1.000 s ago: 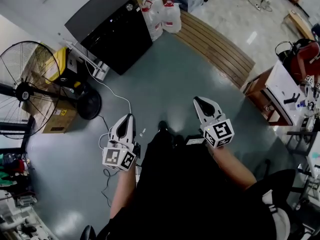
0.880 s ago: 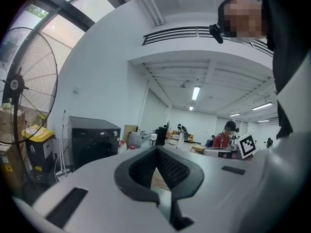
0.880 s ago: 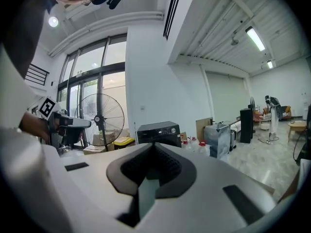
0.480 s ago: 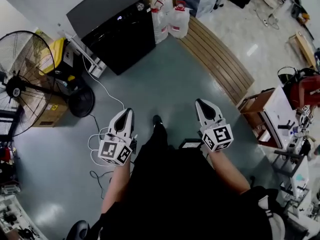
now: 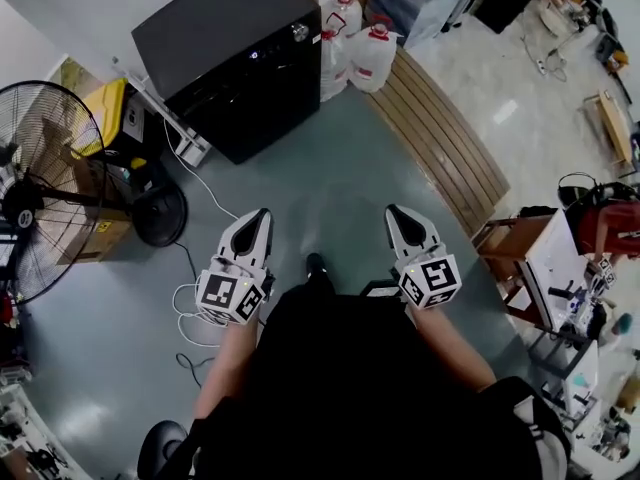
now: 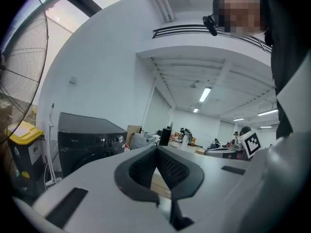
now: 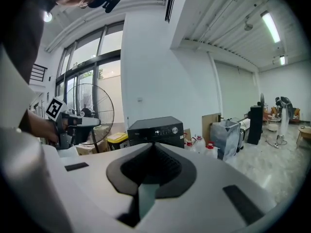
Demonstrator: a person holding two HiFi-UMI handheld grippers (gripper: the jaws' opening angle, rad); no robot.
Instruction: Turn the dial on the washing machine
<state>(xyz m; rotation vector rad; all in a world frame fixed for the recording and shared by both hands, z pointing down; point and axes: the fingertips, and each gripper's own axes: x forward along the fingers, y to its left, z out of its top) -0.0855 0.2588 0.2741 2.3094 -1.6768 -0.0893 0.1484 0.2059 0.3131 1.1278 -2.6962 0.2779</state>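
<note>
Holds left gripper [image 5: 262,213] and right gripper [image 5: 392,211] clenched on nothing, well short of washer [image 5: 215,43] ahead and slightly left on floor by wall, with dial [image 5: 299,31] at front panel's right end, facing back toward grippers, axis level, likely better lined up for right gripper, neither clearly nearer.

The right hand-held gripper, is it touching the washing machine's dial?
Apart. The head view shows a stretch of floor between the right hand-held gripper and the washing machine, whose dial is far ahead.
</note>
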